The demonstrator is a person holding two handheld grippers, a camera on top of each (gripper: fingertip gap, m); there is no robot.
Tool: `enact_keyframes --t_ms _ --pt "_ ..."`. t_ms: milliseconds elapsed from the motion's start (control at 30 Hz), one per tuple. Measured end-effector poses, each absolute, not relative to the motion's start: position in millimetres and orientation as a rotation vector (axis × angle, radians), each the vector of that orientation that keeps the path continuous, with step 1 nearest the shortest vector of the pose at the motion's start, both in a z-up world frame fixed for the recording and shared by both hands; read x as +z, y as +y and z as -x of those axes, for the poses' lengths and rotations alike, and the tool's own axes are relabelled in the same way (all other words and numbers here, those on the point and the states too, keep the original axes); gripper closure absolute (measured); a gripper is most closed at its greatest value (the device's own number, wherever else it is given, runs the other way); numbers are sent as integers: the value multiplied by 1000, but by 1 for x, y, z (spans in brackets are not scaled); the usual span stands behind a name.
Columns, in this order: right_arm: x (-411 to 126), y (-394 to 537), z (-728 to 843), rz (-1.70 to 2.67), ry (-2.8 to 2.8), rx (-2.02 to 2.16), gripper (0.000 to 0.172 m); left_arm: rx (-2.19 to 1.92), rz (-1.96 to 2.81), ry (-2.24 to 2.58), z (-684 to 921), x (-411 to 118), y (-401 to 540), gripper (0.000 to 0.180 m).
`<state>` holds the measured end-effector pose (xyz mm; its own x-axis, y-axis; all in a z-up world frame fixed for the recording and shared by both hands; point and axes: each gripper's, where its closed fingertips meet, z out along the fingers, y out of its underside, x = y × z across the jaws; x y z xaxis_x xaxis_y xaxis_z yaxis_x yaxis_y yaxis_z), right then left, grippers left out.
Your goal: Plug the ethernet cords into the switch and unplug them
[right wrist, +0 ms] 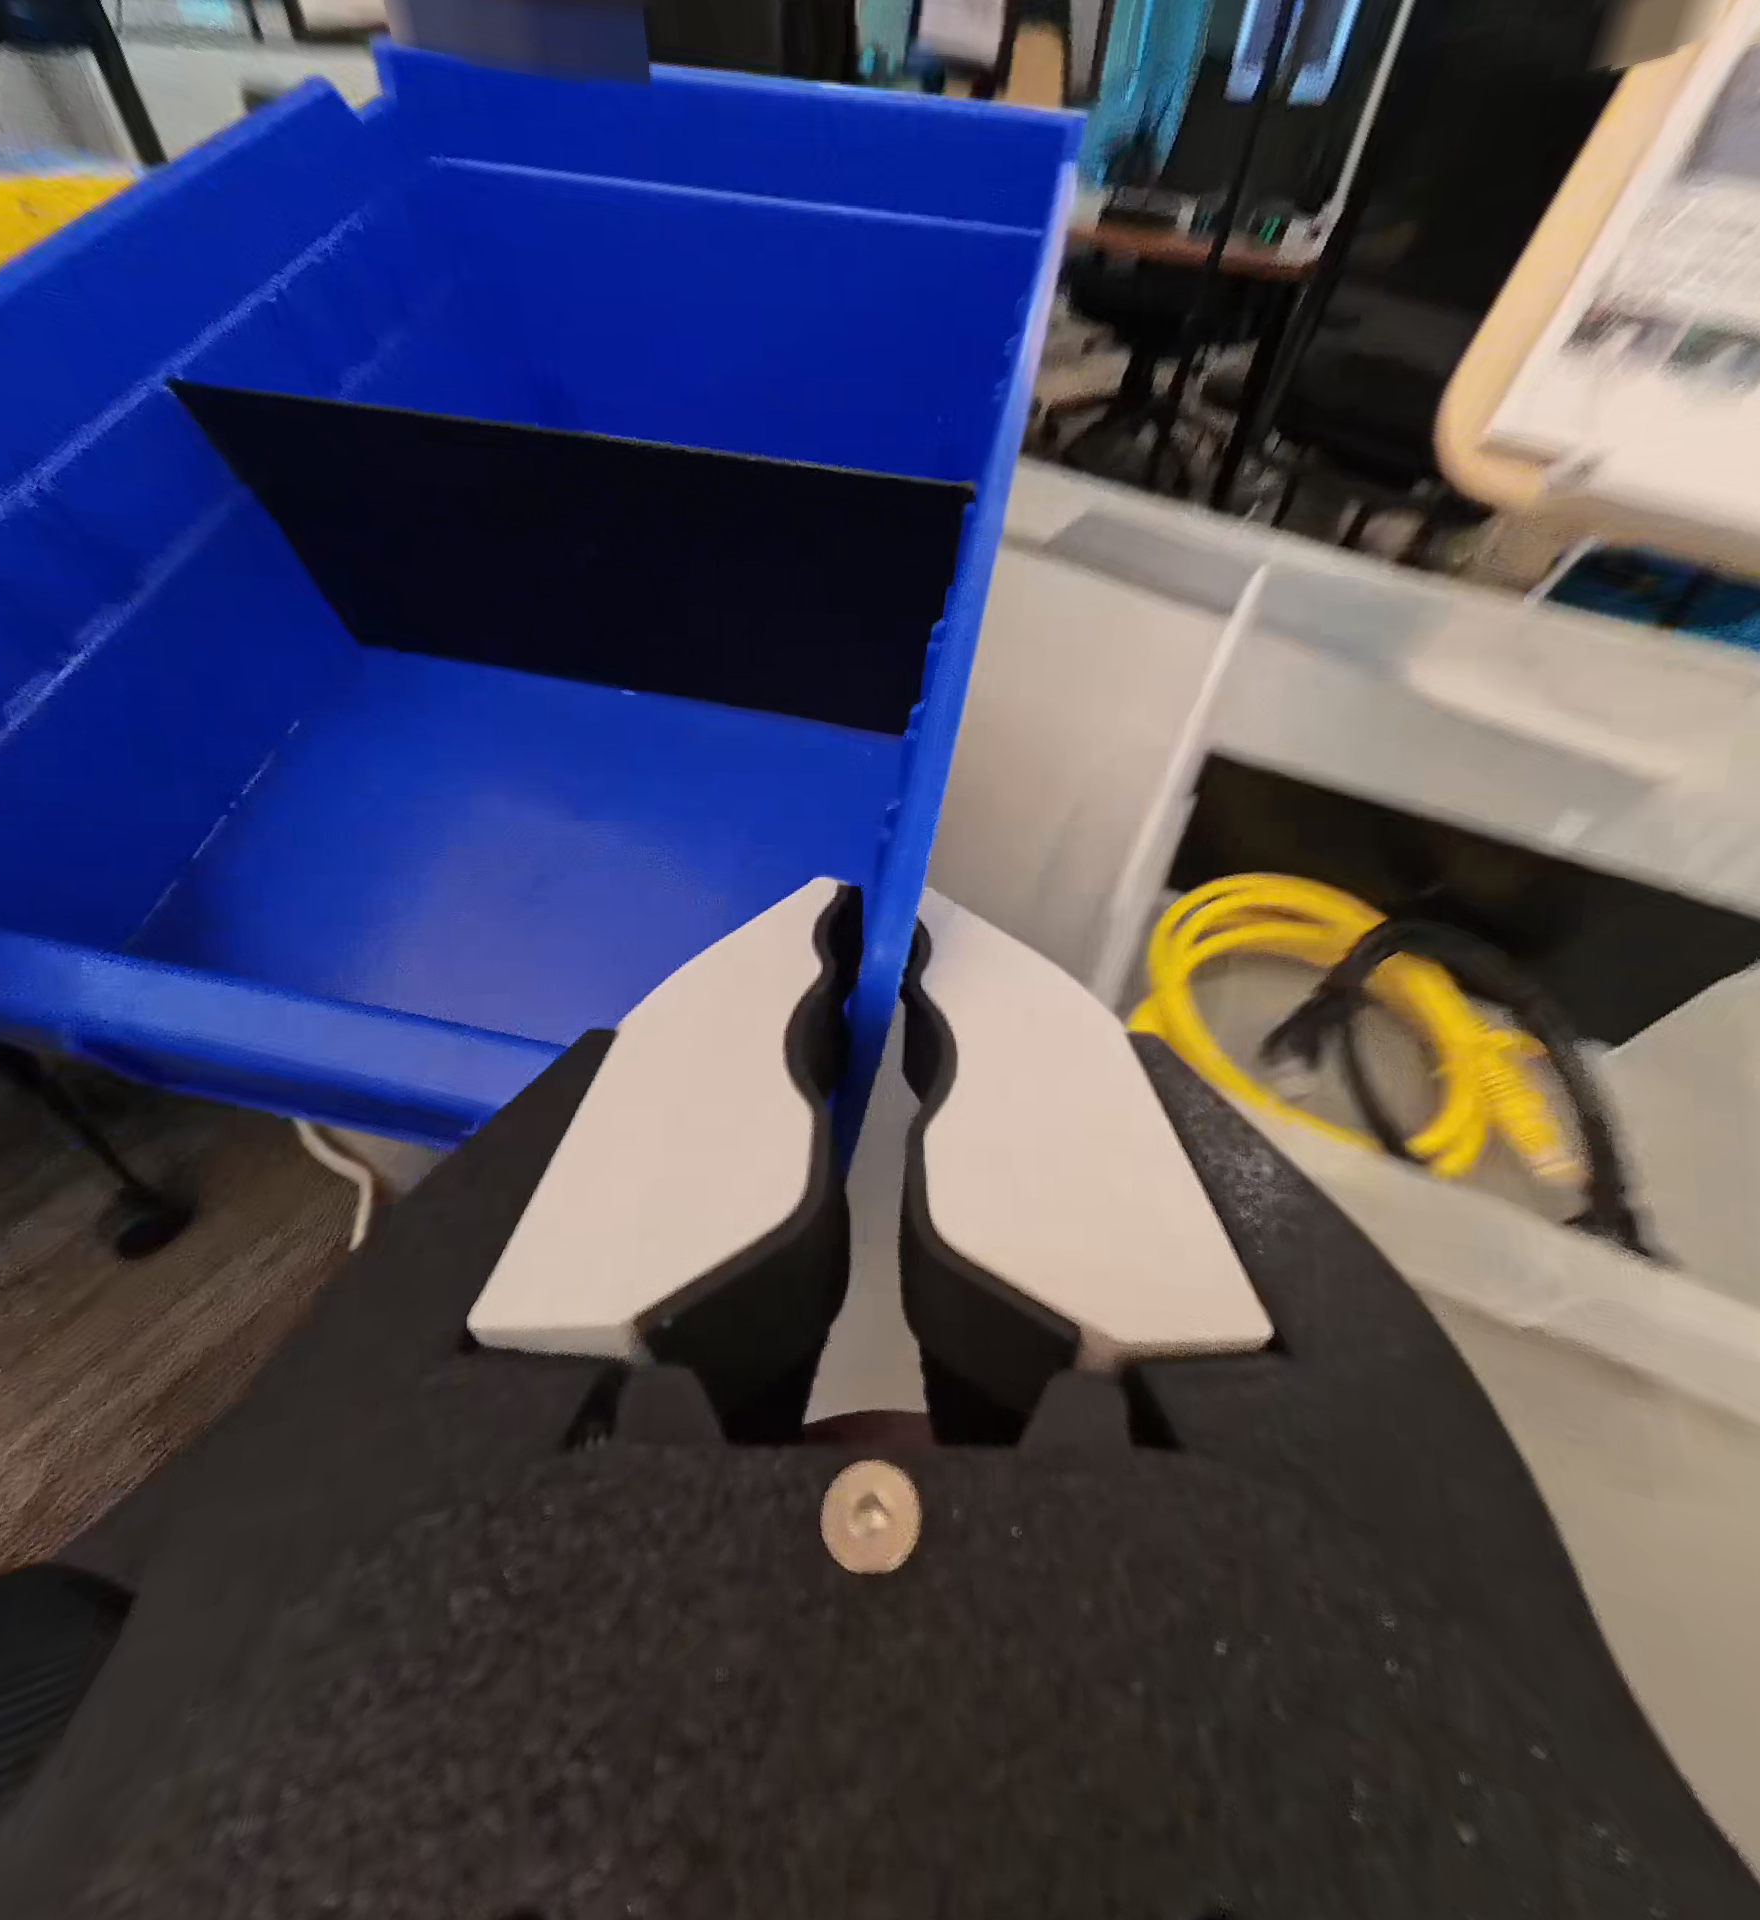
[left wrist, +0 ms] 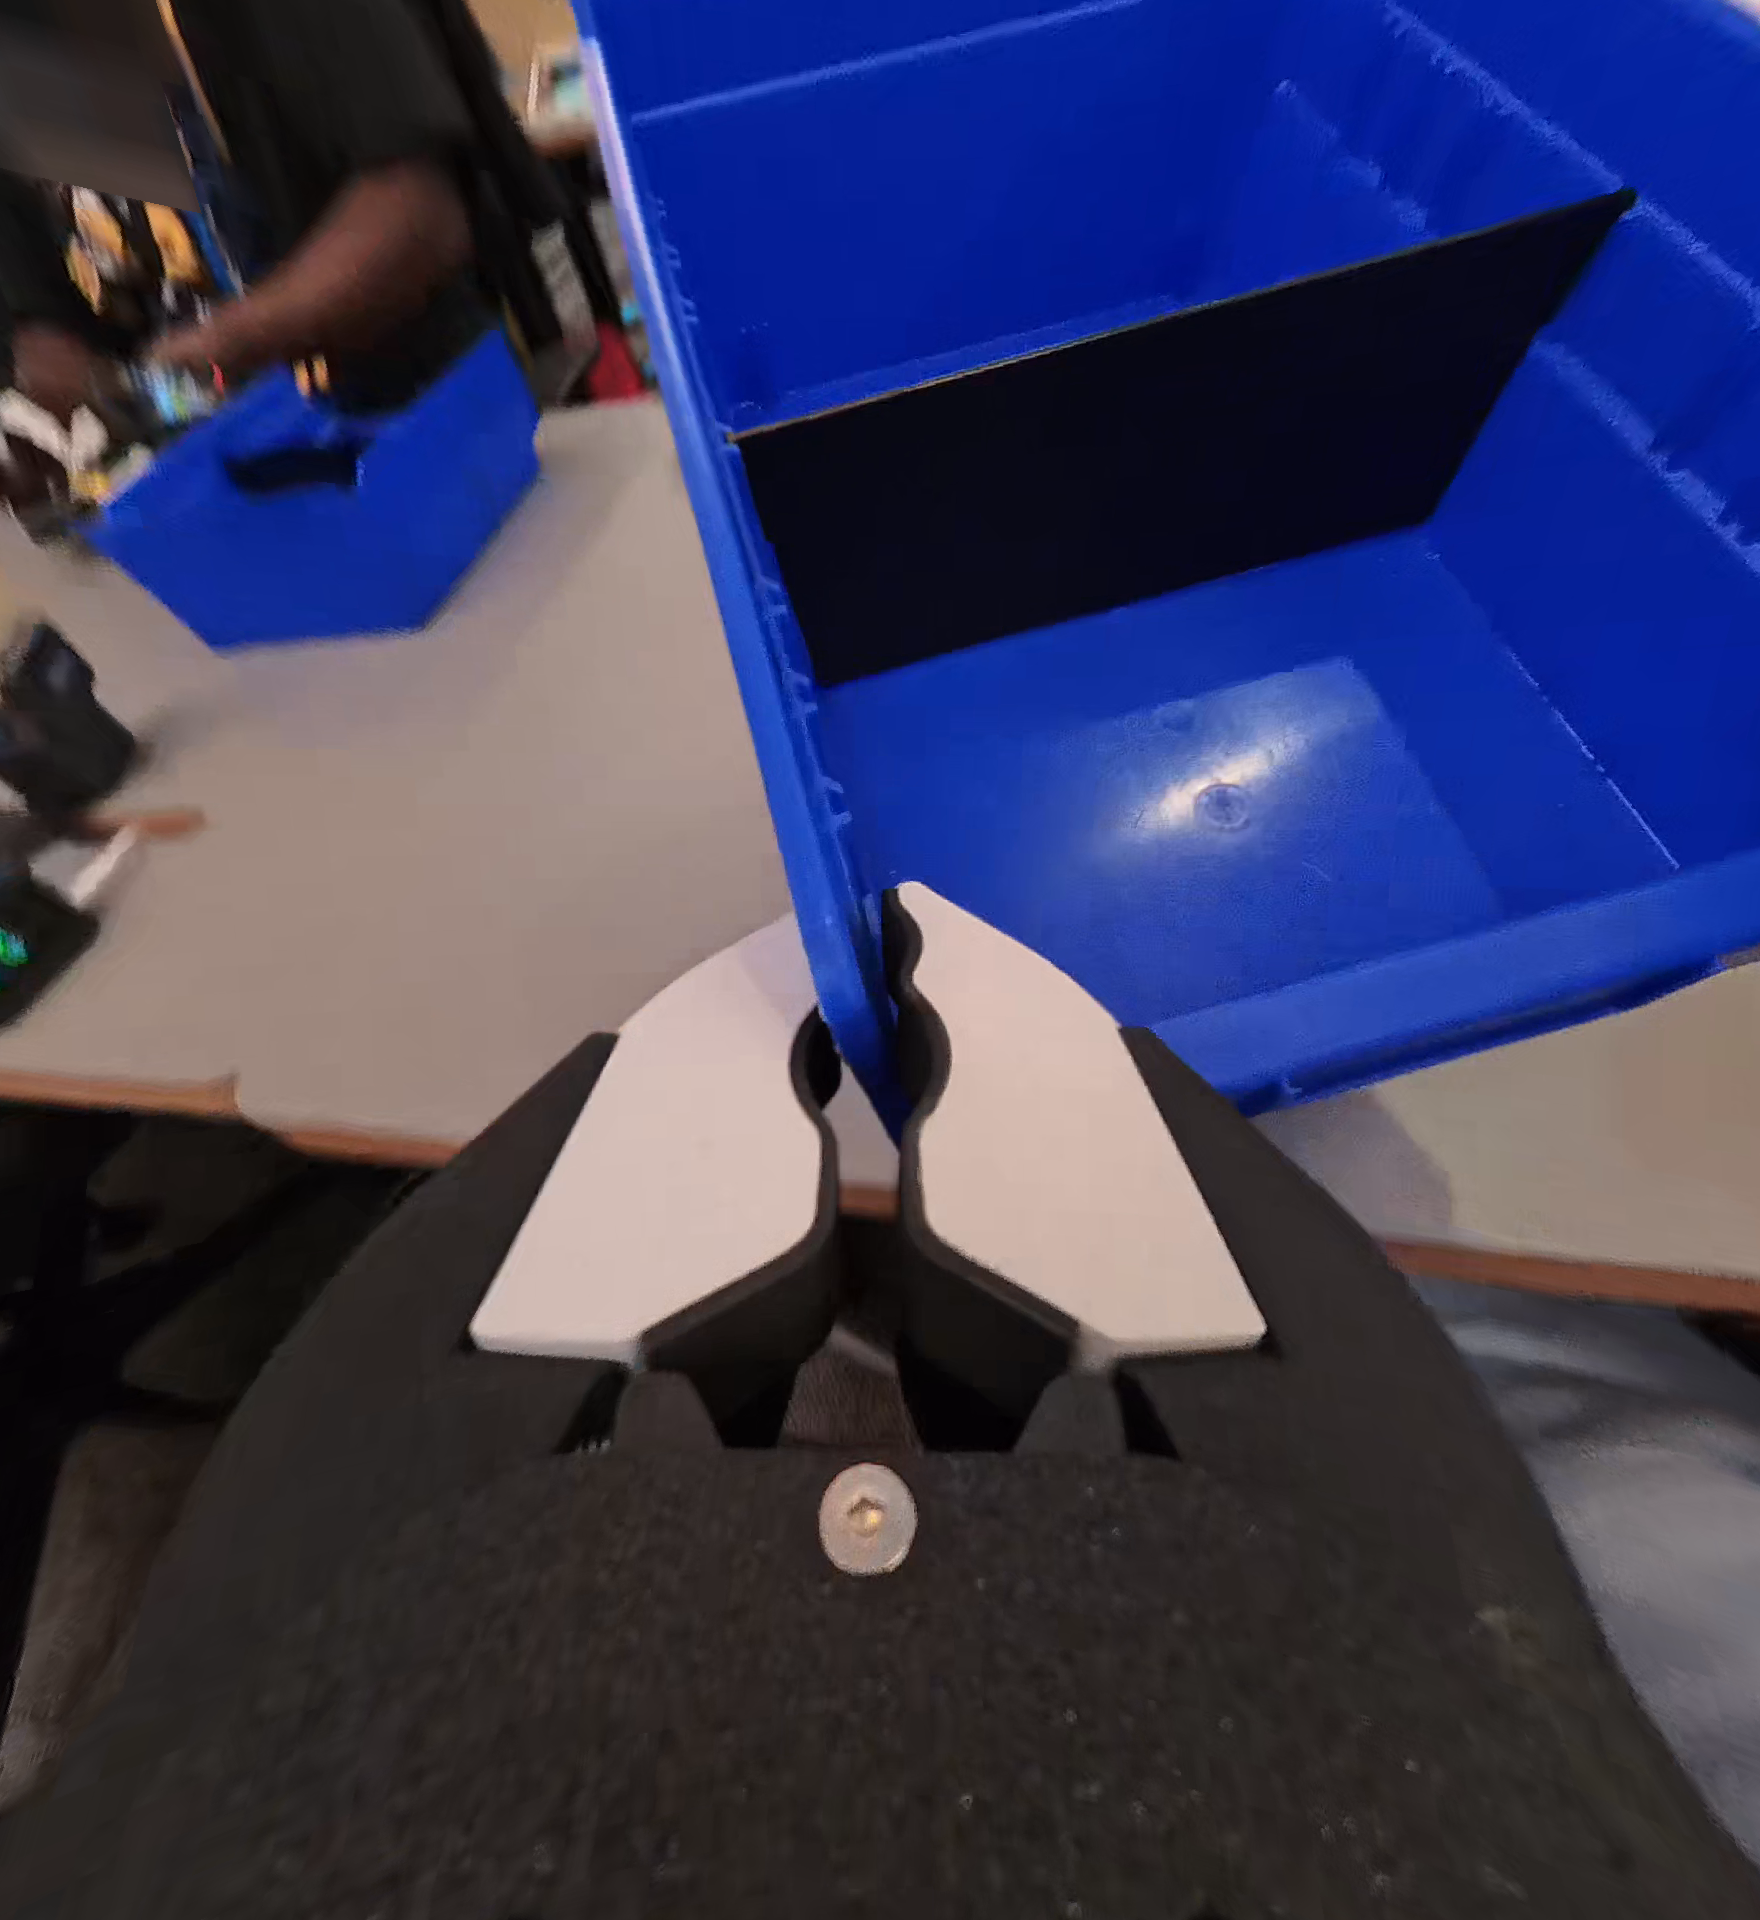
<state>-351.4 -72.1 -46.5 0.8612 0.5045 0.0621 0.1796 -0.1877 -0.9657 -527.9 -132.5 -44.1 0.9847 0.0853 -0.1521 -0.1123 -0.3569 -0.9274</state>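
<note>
Left gripper [left wrist: 868, 997] clamped on the left wall of the blue bin [left wrist: 1271, 343]; right gripper [right wrist: 881, 987] clamped on the bin's right wall. Pads press the wall on both sides. Bin tilted, black divider [right wrist: 595, 551] across its middle, near compartment bare. Yellow cord [right wrist: 1375, 1039] and black cord [right wrist: 1458, 997] lie coiled in a grey container [right wrist: 1478, 1403] to the right of the right gripper, apart from it. Desk [left wrist: 440, 831] lies left of the bin; second blue bin [left wrist: 336, 520] on it.
</note>
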Motion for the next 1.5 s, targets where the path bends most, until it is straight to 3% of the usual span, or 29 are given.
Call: enact_keyframes --t_ms 200,400,533,700,900,1067,1233,1300,1367,1500 --pt "38 -50 216 1606 -283 183 168 250 1753 324 397 40 -70 175" --pt "56 -16 27 1643 17 150 168 217 1666 553 206 75 -2 172" --pt "32 -2 -105 1726 197 89 170 82 1689 639 76 46 25 174" --pt "-13 -4 -209 1869 247 26 169 -166 1845 599 -24 -35 24 173" --pt "-94 3 -245 2035 217 -32 169 -203 2002 635 -56 -110 31 172" --pt "-121 9 -255 2051 351 74 168 -287 2101 725 -67 -140 23 166" --pt "-133 16 -262 2024 389 160 165 -480 2117 796 -77 -137 9 149" --pt "-131 12 -271 2018 406 146 144 -727 2153 842 -81 -128 -12 132" --pt "-117 4 -284 1975 417 102 126 -984 2145 863 -69 -103 -33 127" --pt "-59 -14 -293 1786 394 -10 142 -1028 2005 796 16 -50 -34 123"
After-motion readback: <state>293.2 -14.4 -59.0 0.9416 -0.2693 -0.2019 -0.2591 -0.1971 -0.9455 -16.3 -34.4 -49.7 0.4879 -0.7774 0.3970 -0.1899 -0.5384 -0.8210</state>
